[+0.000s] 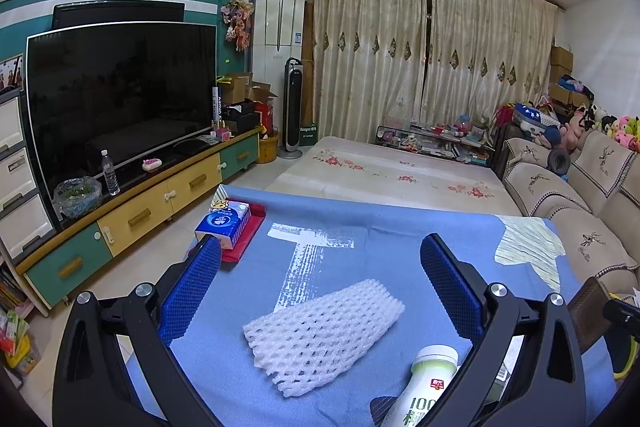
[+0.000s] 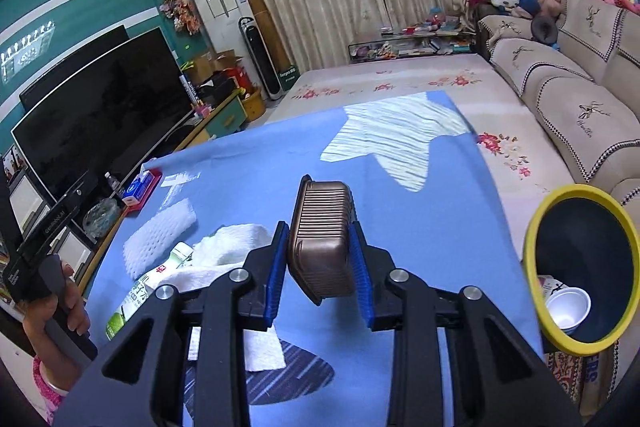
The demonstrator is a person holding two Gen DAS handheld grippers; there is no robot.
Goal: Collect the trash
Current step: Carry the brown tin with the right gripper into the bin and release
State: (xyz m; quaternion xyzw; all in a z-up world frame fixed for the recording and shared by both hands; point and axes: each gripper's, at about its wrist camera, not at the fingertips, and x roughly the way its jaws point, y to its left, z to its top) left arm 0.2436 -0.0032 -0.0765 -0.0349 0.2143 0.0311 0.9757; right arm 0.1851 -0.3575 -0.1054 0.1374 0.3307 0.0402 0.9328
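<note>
Right gripper (image 2: 320, 259) clenches a brown ribbed plastic tray (image 2: 322, 239) near the table's right-edge bin (image 2: 536, 227) already holding a cup (image 2: 568, 307); left gripper (image 1: 320, 259) released; foam net (image 1: 320, 335), bottle (image 1: 424, 387), tissue (image 2: 228, 251) left.

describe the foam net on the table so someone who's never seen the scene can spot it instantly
Start at the blue cloth-covered table facing the TV. Near its front, between the open fingers of the left gripper, lies the foam net, a flat white sleeve beside a lying green-and-white bottle. Its honeycomb of open holes sets it apart from the plain crumpled white tissue next to it.
</note>
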